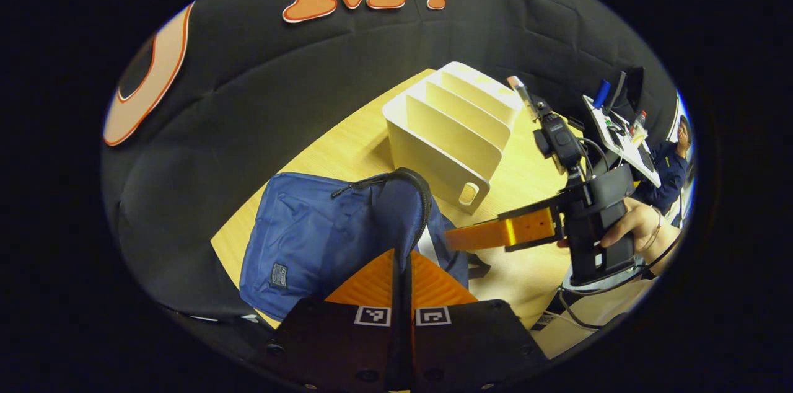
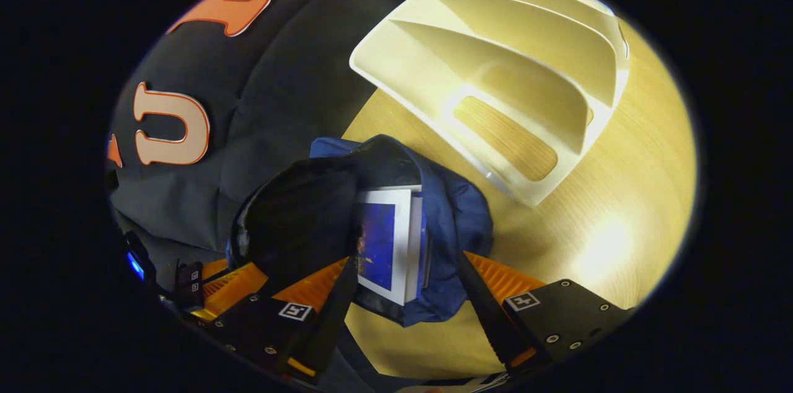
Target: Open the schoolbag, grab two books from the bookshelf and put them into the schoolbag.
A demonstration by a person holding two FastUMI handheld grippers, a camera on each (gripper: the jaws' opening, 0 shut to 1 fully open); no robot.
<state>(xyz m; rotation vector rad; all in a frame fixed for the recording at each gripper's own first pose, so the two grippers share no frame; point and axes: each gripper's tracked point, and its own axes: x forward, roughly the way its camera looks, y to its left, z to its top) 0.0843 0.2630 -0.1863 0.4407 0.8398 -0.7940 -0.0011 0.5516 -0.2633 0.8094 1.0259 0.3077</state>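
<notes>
No wording can be read. The blue schoolbag (image 1: 310, 238) carries a small dark patch (image 1: 279, 274) near its lower corner, its print too small to make out. Square black-and-white coded markers (image 1: 372, 316) sit on the left hand-held gripper (image 1: 403, 269), and similar ones (image 2: 295, 311) on the right hand-held gripper (image 2: 406, 284); they bear patterns, not letters.

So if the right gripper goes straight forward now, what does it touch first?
Most likely the books standing in the open schoolbag. The right gripper is open, with its fingers on either side of the bag's mouth. Depth is hard to judge.
</notes>
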